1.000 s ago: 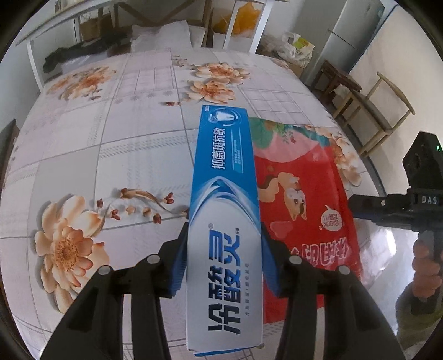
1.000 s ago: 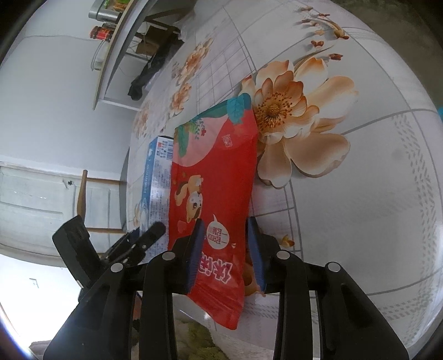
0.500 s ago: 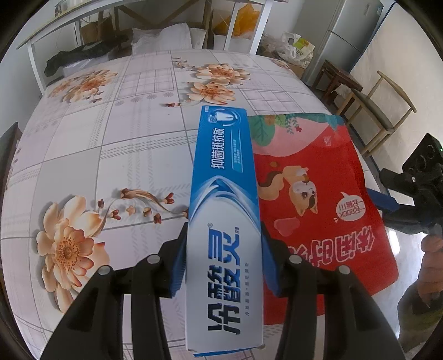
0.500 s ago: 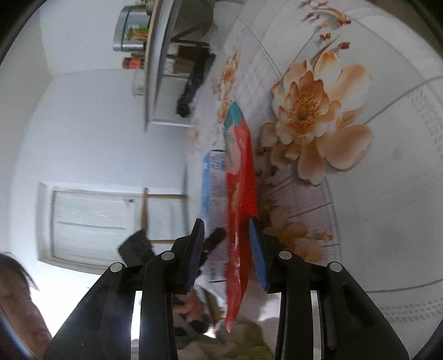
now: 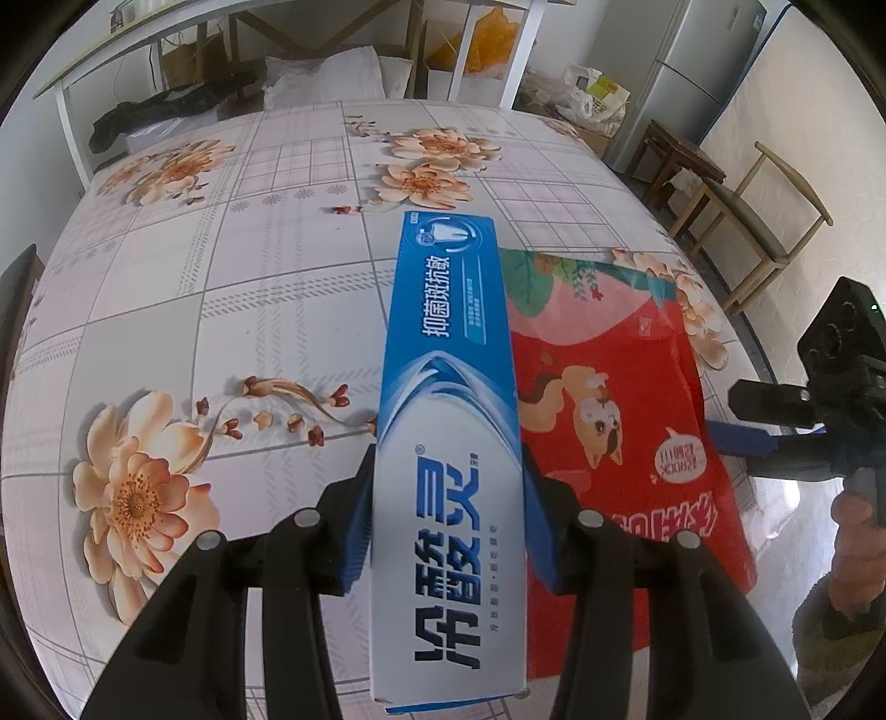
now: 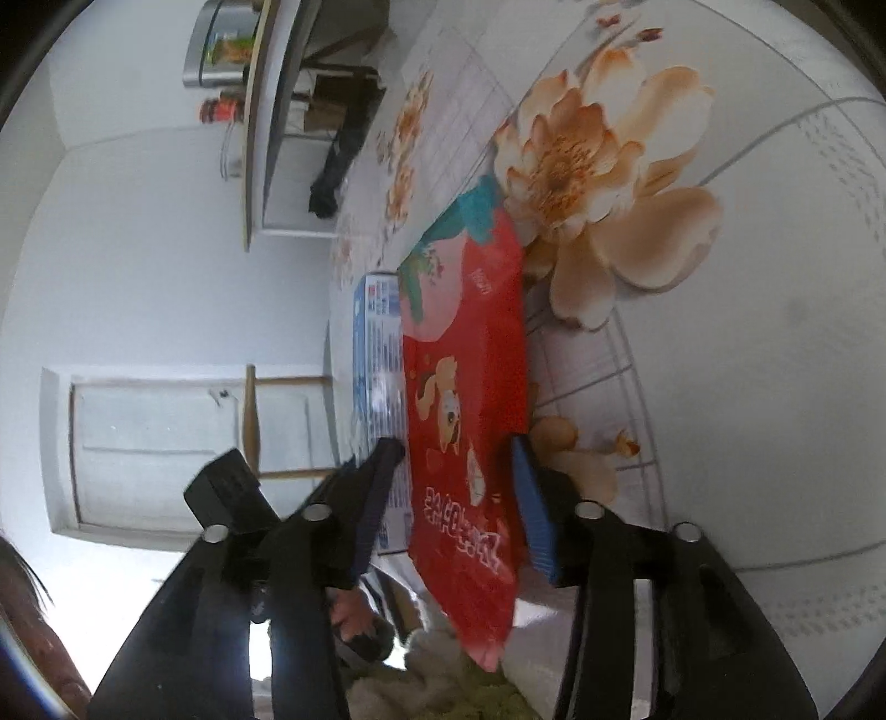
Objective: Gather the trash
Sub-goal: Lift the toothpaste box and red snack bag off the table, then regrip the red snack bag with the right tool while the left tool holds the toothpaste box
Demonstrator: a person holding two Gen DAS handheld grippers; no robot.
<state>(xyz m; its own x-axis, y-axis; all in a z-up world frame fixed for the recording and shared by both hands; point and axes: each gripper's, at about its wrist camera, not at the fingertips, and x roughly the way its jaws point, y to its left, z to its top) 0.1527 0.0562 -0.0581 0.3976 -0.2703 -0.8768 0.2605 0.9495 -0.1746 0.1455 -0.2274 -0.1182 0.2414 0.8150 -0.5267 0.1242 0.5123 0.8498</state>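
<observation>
- Floral tablecloth [image 5: 166, 310] underneath; chairs and fridge beyond.
- Left gripper [image 5: 443, 531]: clamped across blue toothpaste box [image 5: 448, 443], lifted above cloth.
- Right gripper [image 6: 459, 487]: jaws just been opening, red snack bag [image 6: 470, 387] between them, pads seemingly clear of it.
- Bag lying beside box, at table edge.
- Advice: close squarely on bag's edge before lifting; keep box level.

Under me spreads a table [image 5: 166, 310] covered in a cloth of pale grey checks and large peach flowers. Past its far edge I see a white trestle desk [image 5: 183, 33] with dark clothing [image 5: 166, 111] heaped under it, beside a white sack [image 5: 324, 75]. To my right stand a silver fridge [image 5: 698, 72], a dark wooden stool [image 5: 678, 158] and a wooden chair [image 5: 769, 221] against the wall.
</observation>
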